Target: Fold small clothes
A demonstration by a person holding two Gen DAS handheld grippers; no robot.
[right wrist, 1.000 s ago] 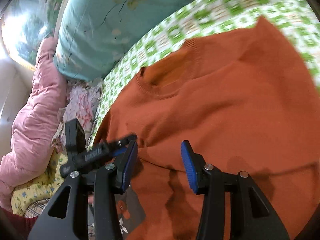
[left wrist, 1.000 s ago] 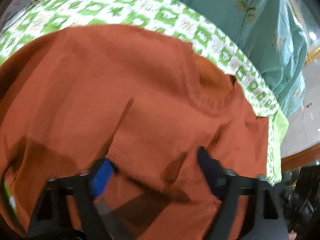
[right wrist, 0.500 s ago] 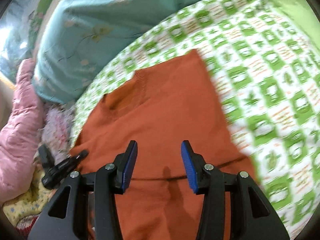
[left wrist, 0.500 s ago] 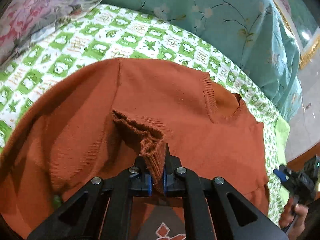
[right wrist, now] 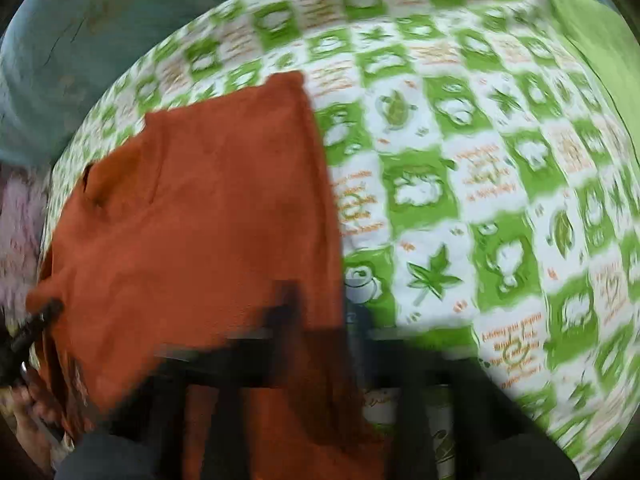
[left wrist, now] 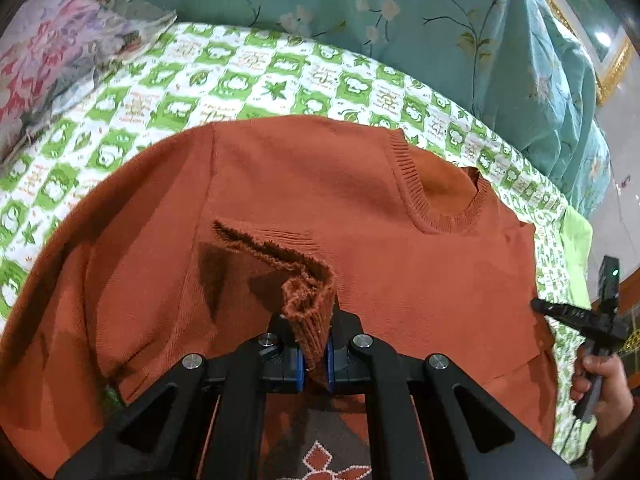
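Observation:
A rust-orange knit sweater (left wrist: 360, 216) lies spread on a green-and-white checked sheet (left wrist: 248, 80), neckline (left wrist: 444, 200) to the right. My left gripper (left wrist: 314, 364) is shut on the ribbed sleeve cuff (left wrist: 308, 308), held over the sweater's body. In the right wrist view the sweater (right wrist: 208, 220) fills the left half. My right gripper (right wrist: 320, 312) is badly blurred over the sweater's right edge; the fingers look apart with the edge between them, but I cannot tell their state. It also shows far right in the left wrist view (left wrist: 588, 316).
A teal floral quilt (left wrist: 440, 20) is heaped behind the sheet. A pink floral pillow (left wrist: 48, 40) lies at the back left. The bed's edge and a plain green strip (left wrist: 576, 232) are at the right. A patterned patch (left wrist: 320, 456) shows under my left gripper.
My left gripper closed on the sleeve cuff and lifted it slightly. My right gripper swung right to the sweater's side edge and is now blurred by motion.

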